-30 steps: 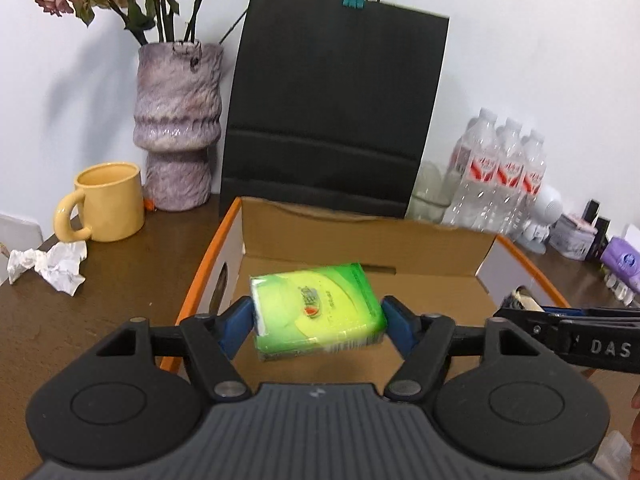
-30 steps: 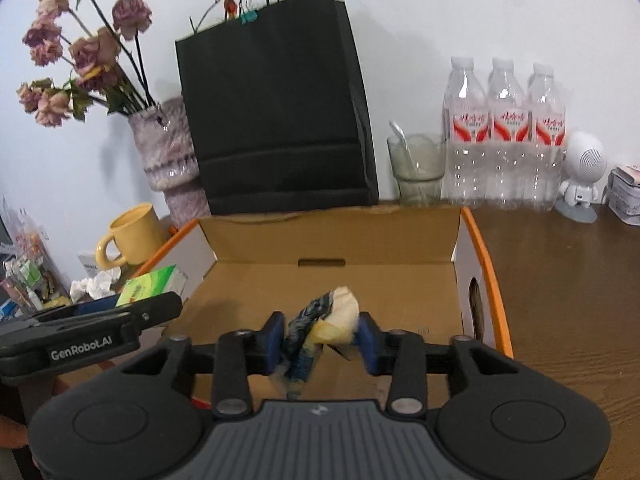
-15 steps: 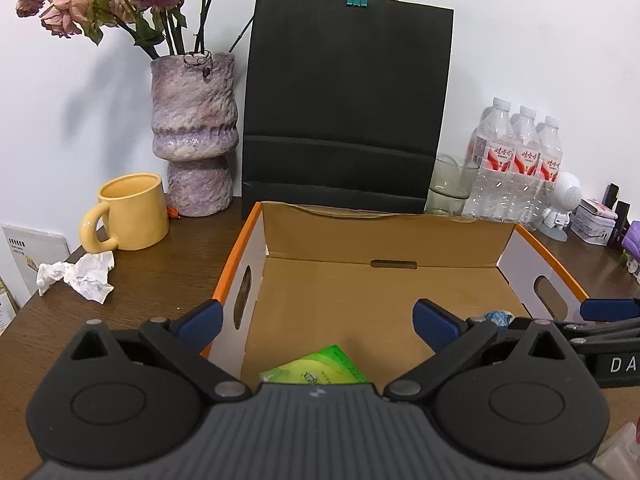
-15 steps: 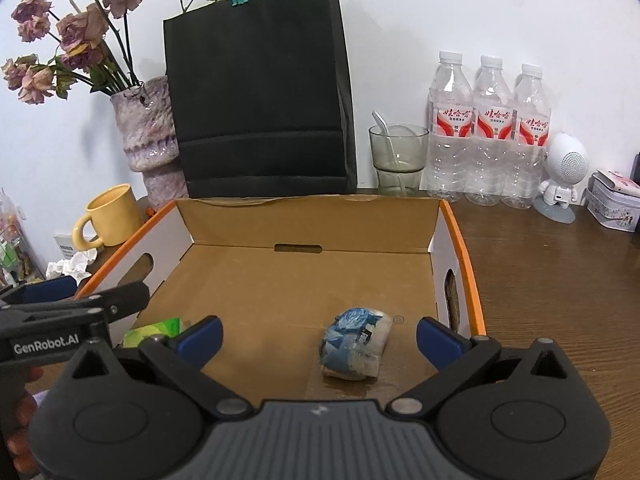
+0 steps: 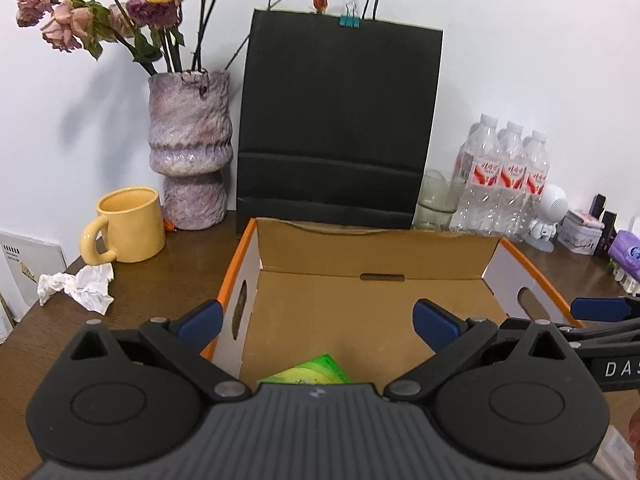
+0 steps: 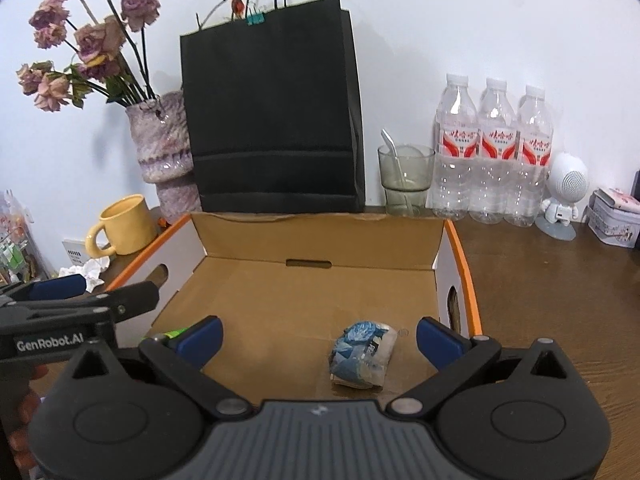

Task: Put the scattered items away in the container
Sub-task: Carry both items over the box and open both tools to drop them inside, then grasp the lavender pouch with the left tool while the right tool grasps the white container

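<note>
In the left wrist view, the left gripper point(image 5: 316, 318) stands spread wide and empty above the open brown cardboard box with orange rims point(image 5: 532, 264); a green plastic-wrapped packet point(image 5: 310, 374) lies on the box floor just below it. In the right wrist view, the right gripper point(image 6: 318, 336) gapes wide too, empty, over a small blue-and-white wrapped bundle point(image 6: 362, 356) lying on the box floor.

Both wrist cams sit close above cardboard box point(image 5: 376, 252), tilted down, facing rear wall; L view left of R; box point(image 6: 320, 240) shared.
</note>
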Tool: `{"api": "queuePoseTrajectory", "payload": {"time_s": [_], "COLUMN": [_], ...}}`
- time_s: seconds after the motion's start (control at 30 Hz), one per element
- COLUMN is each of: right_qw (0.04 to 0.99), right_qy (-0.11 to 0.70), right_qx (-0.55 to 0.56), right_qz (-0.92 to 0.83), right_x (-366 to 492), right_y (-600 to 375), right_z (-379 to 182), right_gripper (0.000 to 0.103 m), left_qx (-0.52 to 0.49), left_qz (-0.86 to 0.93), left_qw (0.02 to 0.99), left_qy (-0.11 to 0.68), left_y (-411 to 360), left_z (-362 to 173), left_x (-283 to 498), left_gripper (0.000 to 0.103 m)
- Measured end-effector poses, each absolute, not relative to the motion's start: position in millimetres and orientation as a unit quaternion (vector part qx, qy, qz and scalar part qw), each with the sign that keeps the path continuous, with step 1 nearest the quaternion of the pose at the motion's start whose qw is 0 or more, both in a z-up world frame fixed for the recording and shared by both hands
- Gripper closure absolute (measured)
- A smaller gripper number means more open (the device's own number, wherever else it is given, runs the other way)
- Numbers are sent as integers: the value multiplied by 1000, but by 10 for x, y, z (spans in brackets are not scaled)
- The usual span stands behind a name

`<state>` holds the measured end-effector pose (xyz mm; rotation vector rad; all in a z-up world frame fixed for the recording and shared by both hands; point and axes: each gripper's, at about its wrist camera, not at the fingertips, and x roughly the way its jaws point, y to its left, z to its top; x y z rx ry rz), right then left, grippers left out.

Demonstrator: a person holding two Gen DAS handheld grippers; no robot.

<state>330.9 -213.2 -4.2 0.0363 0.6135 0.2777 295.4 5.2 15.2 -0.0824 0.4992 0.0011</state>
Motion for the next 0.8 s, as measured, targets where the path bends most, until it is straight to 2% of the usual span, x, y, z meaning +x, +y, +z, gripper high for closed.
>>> {"api": "queuePoseTrajectory", "payload": {"time_s": [0.37, 0.6, 0.8], "right_qw": [956, 959, 953], "right_qy": [263, 259, 285], "right_qx": [8, 0, -1], "right_qz": [129, 115, 99], "right_x": [2743, 2316, 2061], "right_y": [-2415, -2573, -2644], "right_z": [118, 9, -258], "right_gripper": [0, 0, 0], "left_qx": [-38, -45, -56], "left_qz": [12, 12, -15], "left_qw": [973, 971, 963], "left_qy": [226, 235, 265], "left_y": [434, 608, 580], "left_z": [278, 161, -79], "left_x": [2384, 2057, 1920], "left_gripper": [0, 0, 0]}}
